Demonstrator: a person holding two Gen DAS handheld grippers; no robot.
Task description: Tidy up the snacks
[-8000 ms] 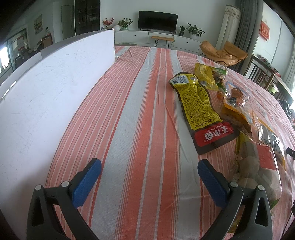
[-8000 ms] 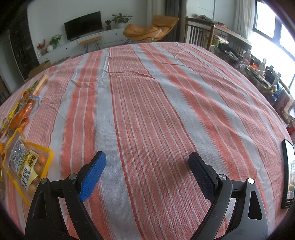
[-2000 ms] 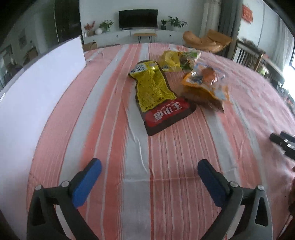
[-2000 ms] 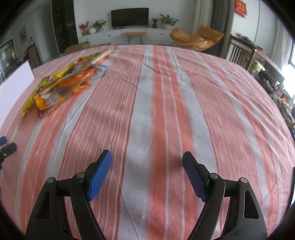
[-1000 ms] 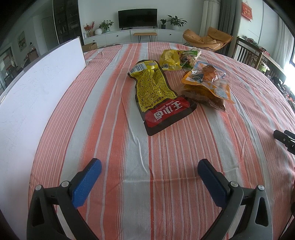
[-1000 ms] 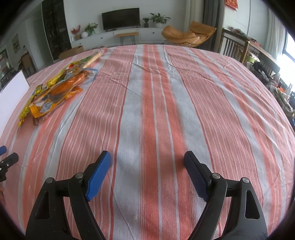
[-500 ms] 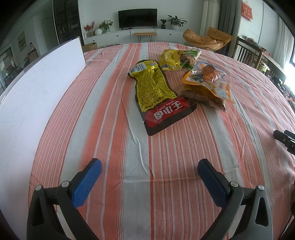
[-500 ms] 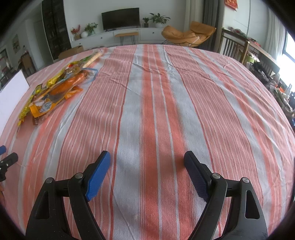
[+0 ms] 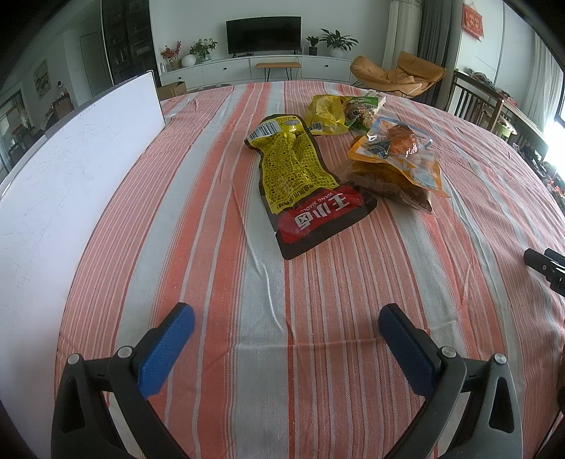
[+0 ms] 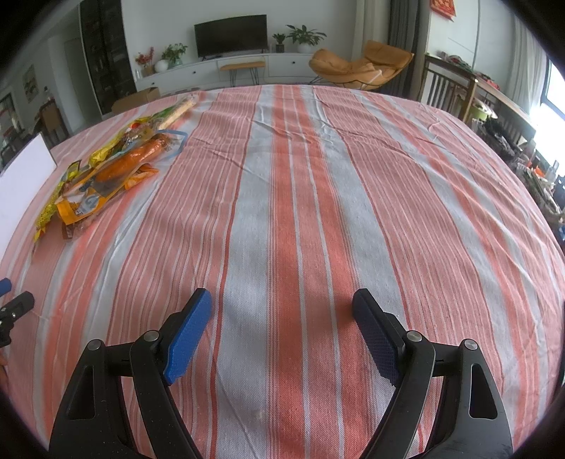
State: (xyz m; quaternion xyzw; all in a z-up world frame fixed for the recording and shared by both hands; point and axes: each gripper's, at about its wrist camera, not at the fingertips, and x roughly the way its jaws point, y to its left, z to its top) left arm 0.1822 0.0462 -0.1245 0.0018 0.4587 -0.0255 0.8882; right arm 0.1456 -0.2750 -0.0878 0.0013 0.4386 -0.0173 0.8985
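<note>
Lying lengthwise up the centre of the left wrist frame, the yellow-and-red snack packet (image 9: 303, 183) sits straight ahead of the left tool (image 9: 286, 333), wide and empty; the right tool (image 10: 282, 325), also wide and empty, faces bare desk (image 10: 388, 212).

We are looking into a home's living room: a black flat television (image 9: 263, 34) sitting on a long white cabinet (image 9: 247, 69), potted green plants (image 9: 333, 39), a tan lounge chair (image 9: 397, 76).
</note>
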